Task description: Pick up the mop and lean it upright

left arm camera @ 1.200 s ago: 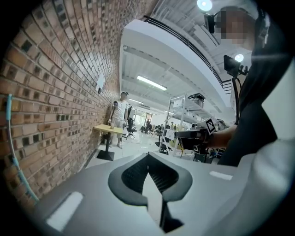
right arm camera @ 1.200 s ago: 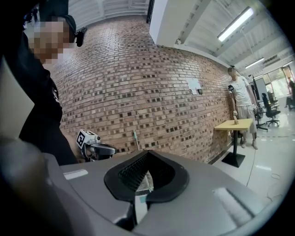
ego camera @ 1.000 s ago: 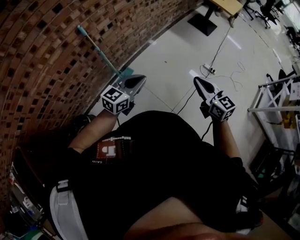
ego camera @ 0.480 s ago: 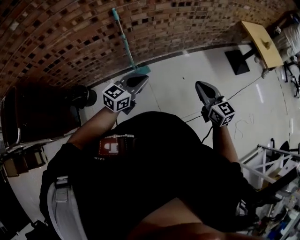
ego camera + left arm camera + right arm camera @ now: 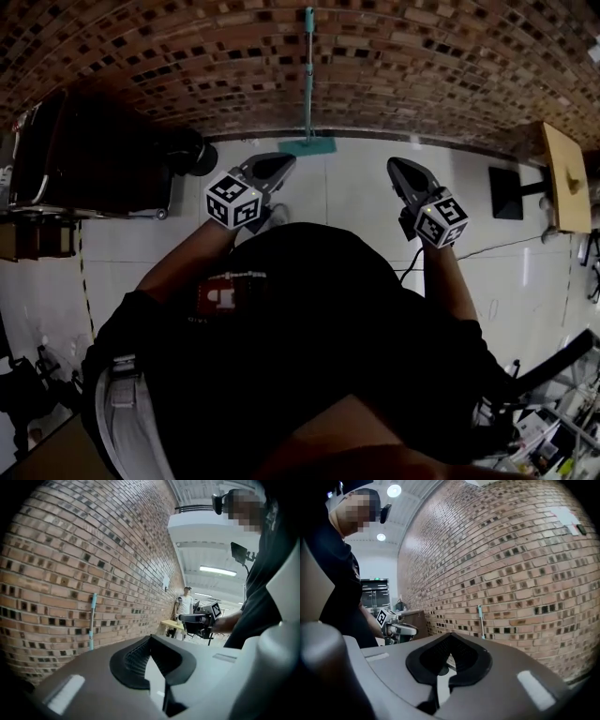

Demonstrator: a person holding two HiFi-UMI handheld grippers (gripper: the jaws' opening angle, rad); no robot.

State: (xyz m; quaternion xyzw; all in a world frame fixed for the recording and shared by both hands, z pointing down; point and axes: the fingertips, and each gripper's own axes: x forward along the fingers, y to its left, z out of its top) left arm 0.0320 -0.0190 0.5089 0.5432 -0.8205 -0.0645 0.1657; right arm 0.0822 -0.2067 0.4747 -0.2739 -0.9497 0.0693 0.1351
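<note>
Teal mop w/ long teal handle [image 5: 308, 75] stands upright against the red-brown brick wall [image 5: 141, 56], its flat head down on the pale glossy floor [image 5: 356, 192] at the wall's foot. Nothing holds it, and it's well apart from both tools.

Vs 1 s ago: the mop was upper left in head view, slanted, w/ the wall running diagonally. Half a sec ago it was nearer top centre. Now the wall spans the whole top and the mop is dead centre, straight ahead of the gap between the tools.

Left tool [image 5: 272, 167] and right tool [image 5: 401, 172] keep the same spots in front of the person's dark shirt [image 5: 300, 319], both pointing at the wall. So the view has swung round; the mop hasn't moved off the bricks.

Left tool: jaws together at the tips, nothing between, same as before. Right tool: also closed and empty. In each gripper view the mop is a thin teal strip on the bricks beyond the closed tips.

Light wooden tabletop [image 5: 567, 173] was at the top edge 1 s ago, now at the right edge. Dark boxy cabinet [image 5: 94, 150] was lower on the left half a sec ago, now upper left by the wall.
</note>
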